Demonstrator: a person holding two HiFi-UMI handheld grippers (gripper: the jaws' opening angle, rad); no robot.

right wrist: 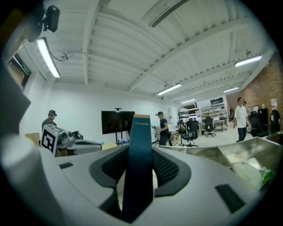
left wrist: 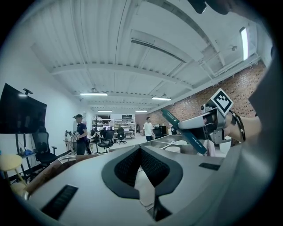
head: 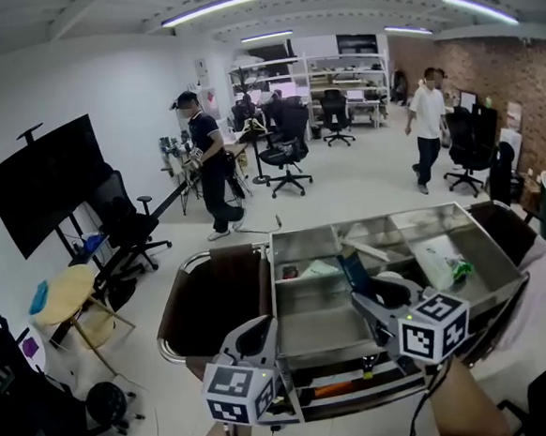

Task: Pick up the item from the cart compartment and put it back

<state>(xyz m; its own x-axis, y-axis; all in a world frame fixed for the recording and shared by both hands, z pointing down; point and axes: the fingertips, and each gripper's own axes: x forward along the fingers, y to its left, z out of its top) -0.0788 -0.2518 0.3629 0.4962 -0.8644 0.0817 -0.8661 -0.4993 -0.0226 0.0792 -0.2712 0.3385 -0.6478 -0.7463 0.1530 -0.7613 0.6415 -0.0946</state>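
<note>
A slim teal-blue box stands upright between the jaws of my right gripper, which is shut on it above the steel cart's middle compartments. In the right gripper view the box fills the gap between the pads and rises past the fingertips. From the left gripper view the same box slants down from the right gripper. My left gripper hangs over the cart's near left corner, shut with nothing in it.
The cart's compartments hold a green-and-white packet, a small dark item and white pieces. A brown bag hangs at the cart's left end. A black screen, office chairs and two people stand beyond.
</note>
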